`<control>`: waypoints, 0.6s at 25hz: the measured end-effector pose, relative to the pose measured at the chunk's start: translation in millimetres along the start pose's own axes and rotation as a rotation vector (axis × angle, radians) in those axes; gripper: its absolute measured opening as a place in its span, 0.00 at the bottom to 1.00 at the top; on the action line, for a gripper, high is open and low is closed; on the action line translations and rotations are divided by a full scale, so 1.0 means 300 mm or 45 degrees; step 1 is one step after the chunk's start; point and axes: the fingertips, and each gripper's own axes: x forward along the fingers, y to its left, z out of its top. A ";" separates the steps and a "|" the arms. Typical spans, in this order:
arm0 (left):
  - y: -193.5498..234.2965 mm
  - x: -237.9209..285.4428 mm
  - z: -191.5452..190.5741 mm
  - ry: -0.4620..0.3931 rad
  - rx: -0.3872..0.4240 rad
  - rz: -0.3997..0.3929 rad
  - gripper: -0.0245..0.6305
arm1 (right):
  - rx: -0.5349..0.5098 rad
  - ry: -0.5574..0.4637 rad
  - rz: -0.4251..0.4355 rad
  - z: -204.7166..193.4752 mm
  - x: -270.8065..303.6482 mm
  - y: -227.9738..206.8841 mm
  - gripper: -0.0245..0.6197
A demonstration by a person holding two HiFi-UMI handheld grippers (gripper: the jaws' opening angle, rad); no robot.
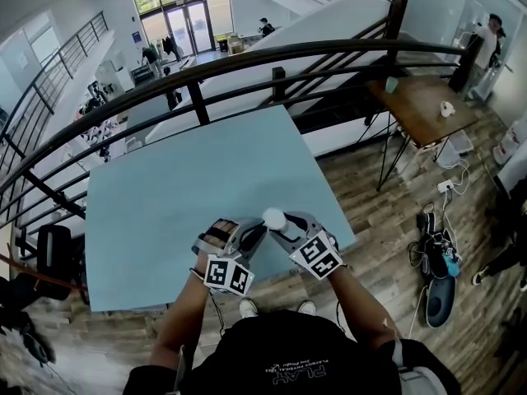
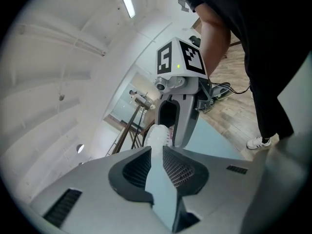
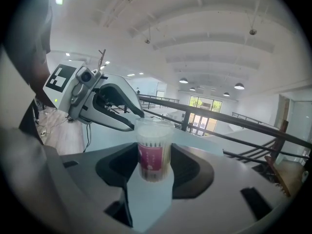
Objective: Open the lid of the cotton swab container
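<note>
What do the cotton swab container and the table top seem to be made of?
Clear round cotton swab container: likely transparent plastic; swabs show through its wall. Pale blue table top: smooth, matt, possibly laminate; uniform colour, no grain.

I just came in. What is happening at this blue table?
A person stands at the light blue table with a gripper in each hand. The right gripper holds the cotton swab container upright between its jaws, with the lid on. The left gripper points at the lid. Its jaws are a narrow gap apart, and the lid sits just beyond their tips, not clamped.
</note>
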 end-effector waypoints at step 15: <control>0.121 -0.003 0.053 -0.050 -0.040 0.223 0.12 | 0.053 0.011 0.013 -0.030 -0.005 -0.003 0.38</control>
